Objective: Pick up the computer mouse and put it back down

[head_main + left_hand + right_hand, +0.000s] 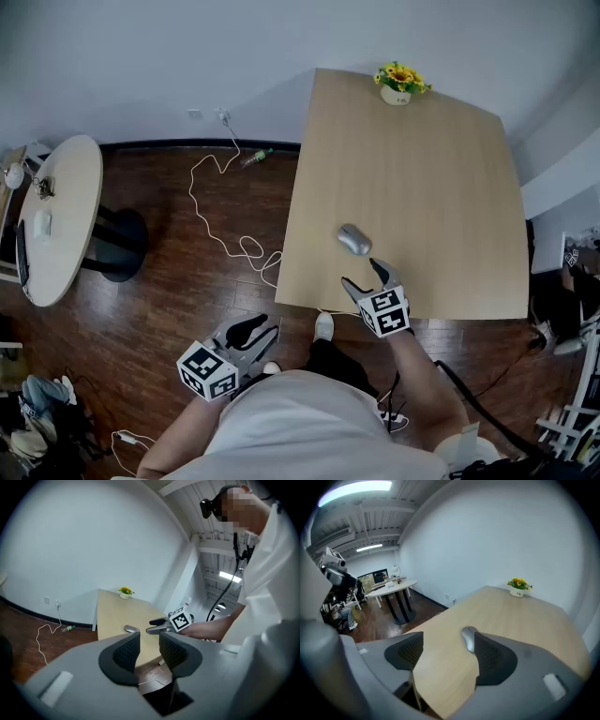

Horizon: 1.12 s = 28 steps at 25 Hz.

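Right gripper [364, 277] is held just over the near edge of the pale wooden table [441, 178], its jaws spread wide with nothing between them. A silver-grey computer mouse [353, 240] lies on the tabletop near it, at about eleven o'clock from the fingertips. In the right gripper view it is lined up with the right jaw rather than centred. If the jaws are closed from this offset, the rounded shell could be nudged aside or pinched at one edge and dropped. The left gripper [255, 333], slightly parted and empty, is held off the table at seven o'clock.
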Available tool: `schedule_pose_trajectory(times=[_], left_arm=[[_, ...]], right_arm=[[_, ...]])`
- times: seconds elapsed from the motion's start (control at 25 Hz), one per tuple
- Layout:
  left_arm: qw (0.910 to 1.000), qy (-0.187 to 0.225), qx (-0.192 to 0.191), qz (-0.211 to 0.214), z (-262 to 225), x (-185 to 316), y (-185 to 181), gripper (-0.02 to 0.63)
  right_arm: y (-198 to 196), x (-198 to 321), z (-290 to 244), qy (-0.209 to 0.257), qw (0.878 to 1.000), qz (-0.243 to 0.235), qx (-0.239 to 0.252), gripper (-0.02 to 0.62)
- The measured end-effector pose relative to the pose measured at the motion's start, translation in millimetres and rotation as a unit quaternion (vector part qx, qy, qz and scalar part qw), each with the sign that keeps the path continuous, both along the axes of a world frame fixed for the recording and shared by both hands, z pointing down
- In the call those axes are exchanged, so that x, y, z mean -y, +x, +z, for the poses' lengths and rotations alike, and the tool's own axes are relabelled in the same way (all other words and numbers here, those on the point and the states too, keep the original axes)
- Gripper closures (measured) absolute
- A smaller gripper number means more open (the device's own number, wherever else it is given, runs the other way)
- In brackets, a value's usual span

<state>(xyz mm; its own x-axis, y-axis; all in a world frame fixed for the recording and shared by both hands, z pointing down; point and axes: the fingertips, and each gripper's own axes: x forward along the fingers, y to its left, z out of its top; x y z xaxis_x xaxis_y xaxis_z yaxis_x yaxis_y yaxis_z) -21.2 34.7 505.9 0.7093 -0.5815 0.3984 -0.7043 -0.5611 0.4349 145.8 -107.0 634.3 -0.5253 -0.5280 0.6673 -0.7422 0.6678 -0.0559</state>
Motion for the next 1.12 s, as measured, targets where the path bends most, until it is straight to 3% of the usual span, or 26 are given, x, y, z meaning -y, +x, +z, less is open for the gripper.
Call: schedule_pose_trajectory(times=[0.2,0.4,0.6,0.88,1.12], left_arm=[[0.9997,-0.013,0.007,-0.021,2,46,23,0.497],[0.9981,-0.033,0.017,-0.048,6,71,25,0.498],[0.9972,-0.041,0.022,-0.058,18,85,13,0.497],[0.9992,-0.017,0.017,-0.033,8,89,2,0.497],[1.0,0.002,0.002,-0.001,-1,74,-22,0.497]], right_arm=[[15,79,53,-0.018,0.999,-0.015,-0.037,0.262],[9,120,108,-0.054,0.995,-0.055,-0.062,0.262],[4,123,120,-0.053,0.995,-0.062,-0.053,0.295],[7,115,119,-0.064,0.994,-0.05,-0.074,0.301],[-6,78,59,-0.055,0.997,-0.017,-0.06,0.301]])
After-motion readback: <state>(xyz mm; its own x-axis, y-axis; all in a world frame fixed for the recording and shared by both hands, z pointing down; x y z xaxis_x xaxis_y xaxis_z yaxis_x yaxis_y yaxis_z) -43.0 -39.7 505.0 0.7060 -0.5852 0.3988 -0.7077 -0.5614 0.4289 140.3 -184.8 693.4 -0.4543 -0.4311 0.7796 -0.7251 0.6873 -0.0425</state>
